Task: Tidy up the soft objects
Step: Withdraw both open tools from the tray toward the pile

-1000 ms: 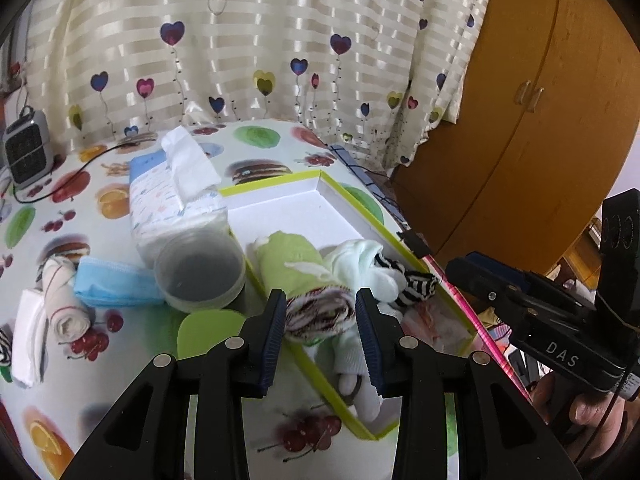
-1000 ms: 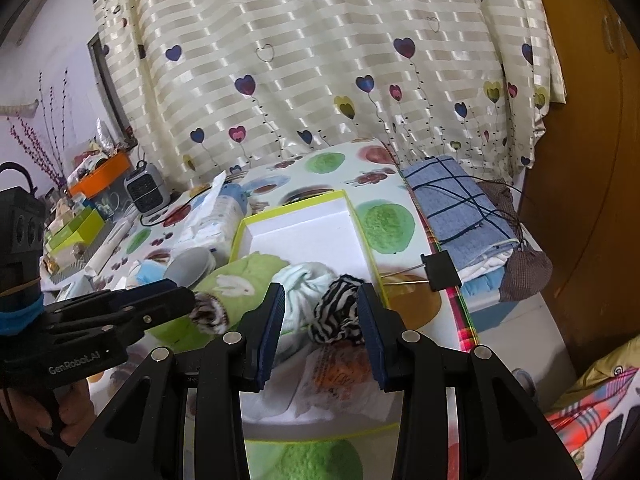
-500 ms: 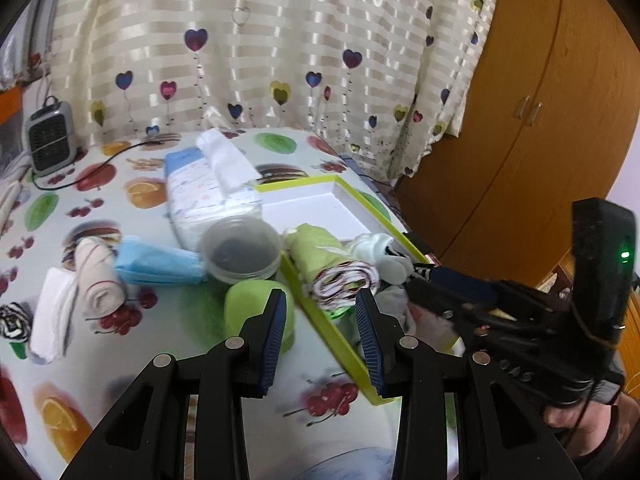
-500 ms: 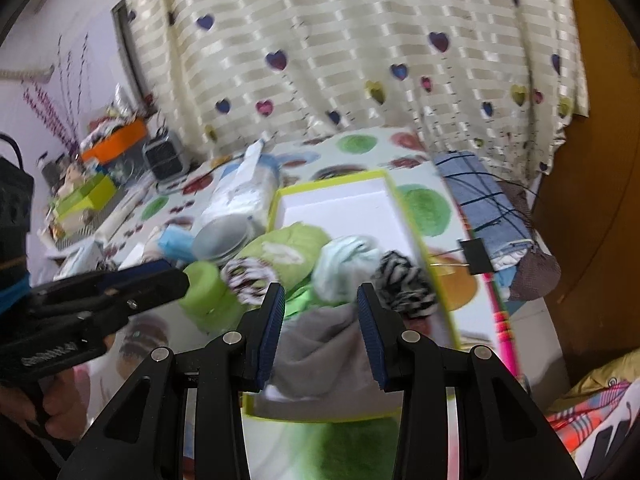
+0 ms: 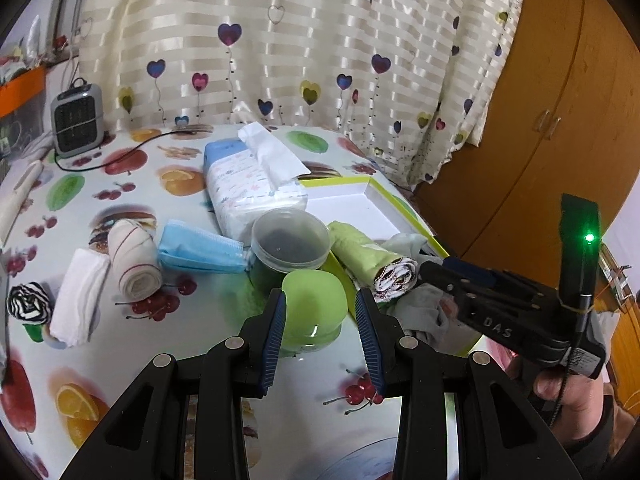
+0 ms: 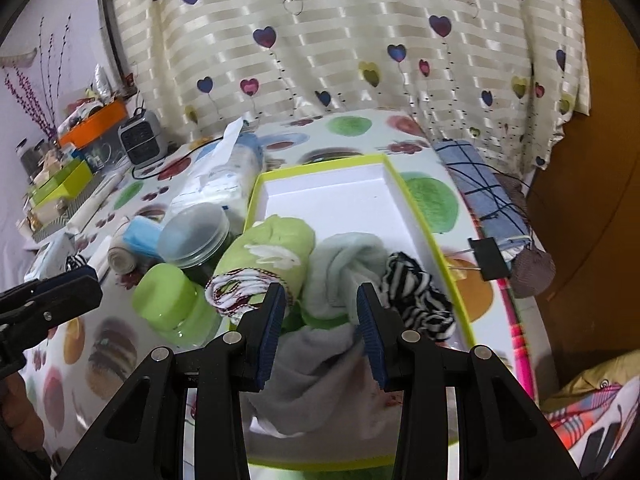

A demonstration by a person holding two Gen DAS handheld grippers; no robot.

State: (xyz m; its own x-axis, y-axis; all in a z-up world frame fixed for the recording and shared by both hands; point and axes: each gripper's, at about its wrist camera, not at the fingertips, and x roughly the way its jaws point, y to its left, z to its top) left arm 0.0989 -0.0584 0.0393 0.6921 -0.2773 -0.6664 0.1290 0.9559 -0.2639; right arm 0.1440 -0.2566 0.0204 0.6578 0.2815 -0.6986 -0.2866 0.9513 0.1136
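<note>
The fruit-print table (image 5: pixel 132 364) spreads ahead of both claws, its right edge dropping off just beyond the tray; bare cloth lies open to the near left of the left gripper (image 5: pixel 320 312); the lime-rimmed white tray (image 6: pixel 332 196) sits ahead of the right gripper (image 6: pixel 322 306), its far half bare, its near half heaped; the tissue pack (image 5: pixel 248 184) stands beyond the left claw; a green rolled towel (image 6: pixel 272 256), a pale mint sock (image 6: pixel 344 264) and a zebra-striped sock (image 6: pixel 416 300) crowd the tray's near end, a grey cloth (image 6: pixel 316 364) slumped under the right claw, its lower edge cut off by the fingers; the left claw stands wide, a lime-green jar (image 5: pixel 316 304) between its tips, contact unclear; the right claw stands wide, empty; left of the left claw lie a blue face mask (image 5: pixel 200 252), a rolled bandage (image 5: pixel 134 264), a folded white cloth (image 5: pixel 80 296) and a second zebra sock (image 5: pixel 29 304); the clear round tub (image 5: pixel 290 240) hides the tray's near-left rim.
</note>
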